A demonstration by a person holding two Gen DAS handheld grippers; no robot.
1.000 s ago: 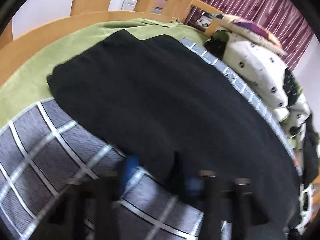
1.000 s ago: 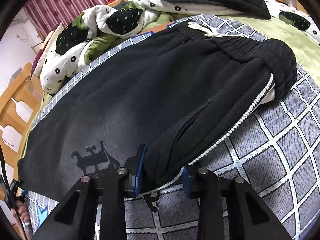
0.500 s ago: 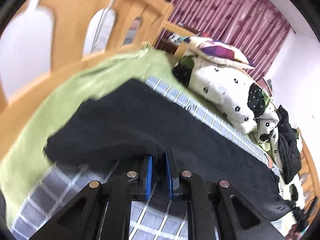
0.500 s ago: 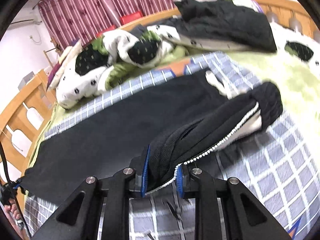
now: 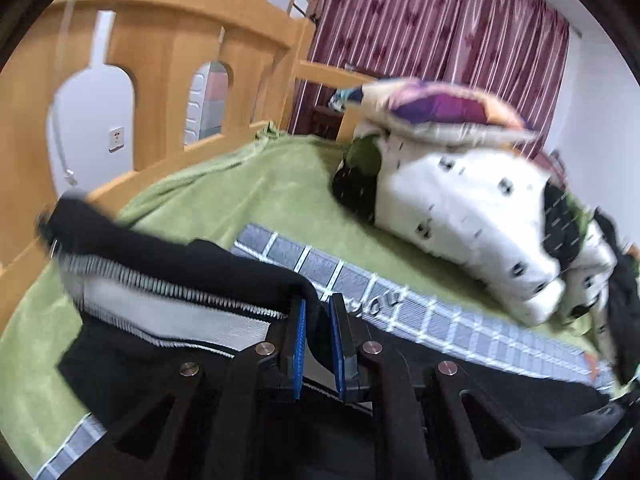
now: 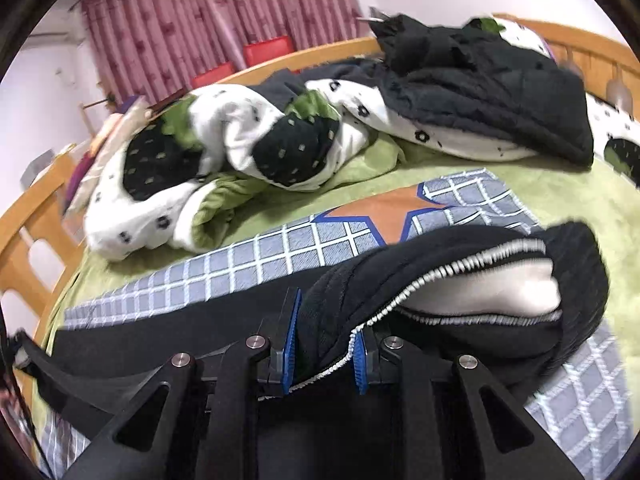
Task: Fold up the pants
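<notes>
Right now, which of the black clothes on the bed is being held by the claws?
The black pants with white zigzag stitching, pinched by both the right claw and left claw. The black quilted jacket lies untouched behind.

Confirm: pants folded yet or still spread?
Mid-fold: both grippers, left gripper and right gripper, hold the pants edge lifted, pale lining showing.
</notes>
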